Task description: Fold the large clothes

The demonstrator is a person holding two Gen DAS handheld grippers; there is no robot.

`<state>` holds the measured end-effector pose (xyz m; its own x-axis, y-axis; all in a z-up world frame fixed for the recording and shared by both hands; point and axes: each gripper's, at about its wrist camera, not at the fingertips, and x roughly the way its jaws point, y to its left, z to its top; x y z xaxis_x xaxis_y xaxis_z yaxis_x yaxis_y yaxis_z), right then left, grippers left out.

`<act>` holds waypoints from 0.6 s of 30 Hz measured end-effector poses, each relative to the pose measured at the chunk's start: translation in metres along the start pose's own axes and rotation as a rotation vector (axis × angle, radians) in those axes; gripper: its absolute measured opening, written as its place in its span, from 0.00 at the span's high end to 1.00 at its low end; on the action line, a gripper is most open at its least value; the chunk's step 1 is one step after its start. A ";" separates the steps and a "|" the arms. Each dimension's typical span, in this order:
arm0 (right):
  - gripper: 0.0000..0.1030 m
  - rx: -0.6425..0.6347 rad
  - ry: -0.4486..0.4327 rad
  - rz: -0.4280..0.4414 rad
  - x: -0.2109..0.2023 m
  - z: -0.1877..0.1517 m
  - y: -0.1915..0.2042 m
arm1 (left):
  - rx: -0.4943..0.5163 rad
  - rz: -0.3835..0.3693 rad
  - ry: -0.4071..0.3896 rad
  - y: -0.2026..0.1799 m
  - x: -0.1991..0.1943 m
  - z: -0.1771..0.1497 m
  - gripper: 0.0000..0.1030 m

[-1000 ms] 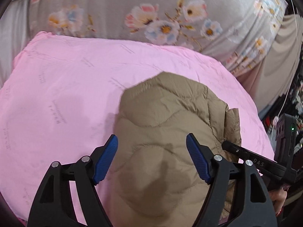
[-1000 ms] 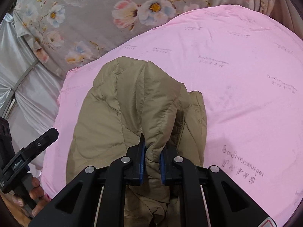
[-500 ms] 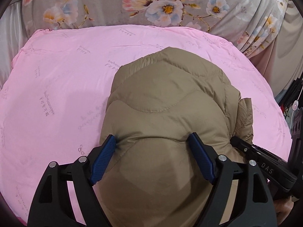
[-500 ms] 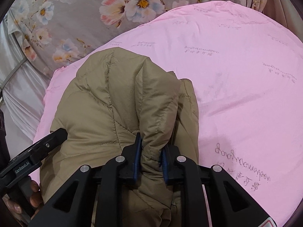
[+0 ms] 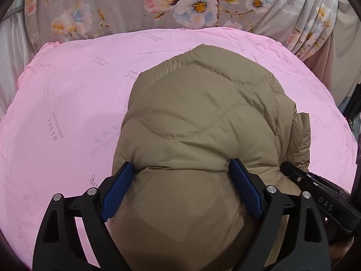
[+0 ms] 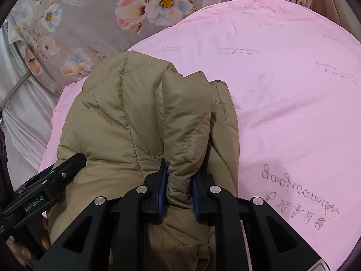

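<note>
Tan quilted puffer jacket (image 5: 203, 122) lies bunched on pink printed bedsheet (image 5: 67, 103). Right gripper (image 6: 178, 178) jaws pinch a raised fold, likely to carry it over; left gripper (image 5: 180, 180) jaws spread wide, pressing jacket down between them.

Left gripper (image 5: 180, 171) jaws spread wide; right gripper (image 6: 179, 176) jaws pinched nearly together.

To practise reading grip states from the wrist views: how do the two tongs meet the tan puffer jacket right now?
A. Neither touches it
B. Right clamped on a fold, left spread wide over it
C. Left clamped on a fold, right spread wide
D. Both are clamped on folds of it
B: the right tongs pinch a bunched fold of the jacket, while the left tongs straddle its padded bulk on the pink sheet, spread wide.
</note>
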<state>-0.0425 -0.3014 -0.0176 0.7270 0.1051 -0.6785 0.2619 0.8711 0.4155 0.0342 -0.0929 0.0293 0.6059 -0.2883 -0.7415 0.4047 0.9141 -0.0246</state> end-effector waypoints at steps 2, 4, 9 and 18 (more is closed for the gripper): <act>0.86 0.001 -0.004 0.006 0.001 -0.001 -0.001 | 0.005 0.007 -0.003 -0.001 0.001 -0.001 0.17; 0.86 0.006 -0.006 0.013 0.001 -0.001 -0.001 | 0.011 0.018 -0.007 -0.003 0.002 -0.002 0.16; 0.86 0.020 -0.013 0.056 -0.001 0.001 -0.009 | 0.013 0.020 -0.011 -0.003 -0.002 -0.001 0.16; 0.65 -0.032 -0.117 0.006 -0.086 0.030 0.021 | -0.014 0.004 -0.165 0.024 -0.094 0.042 0.18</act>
<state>-0.0801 -0.3070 0.0675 0.7981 0.0552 -0.6000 0.2382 0.8858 0.3983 0.0157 -0.0559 0.1265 0.7126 -0.3264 -0.6211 0.3928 0.9190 -0.0322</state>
